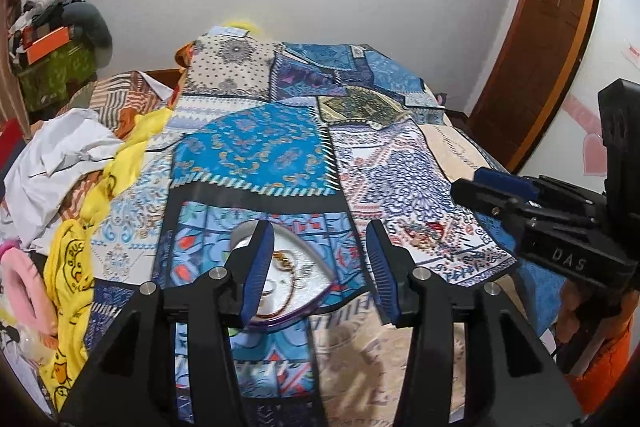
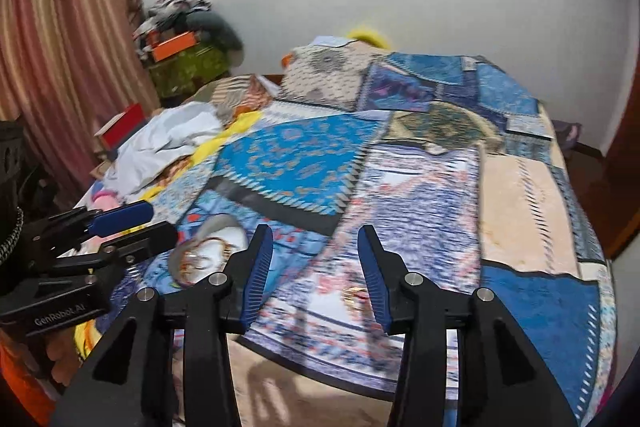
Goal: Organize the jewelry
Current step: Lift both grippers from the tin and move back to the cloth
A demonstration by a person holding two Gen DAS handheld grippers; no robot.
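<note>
A patchwork bedspread [image 1: 280, 147] carries a jewelry tray [image 1: 296, 267]; crumpled clothes [image 1: 60, 163] lie left. Left gripper [image 1: 318, 267] and right gripper [image 2: 316, 263] gape, holding nothing.

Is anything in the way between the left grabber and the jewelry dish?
Nothing visible. The open left gripper hangs just above the white dish holding gold jewelry on the bedspread; only air between.

Bedspread [image 1: 280, 155]: soft printed patchwork cloth, matt.
Plate [image 1: 296, 291]: smooth glossy white.
Jewelry [image 1: 284, 261]: shiny gold-toned metal.
Left gripper [image 1: 316, 267]: matt black plastic, ribbed blue pads [image 1: 258, 267], polished metal pins.
Door [image 1: 540, 39], right of frame: varnished wood.
</note>
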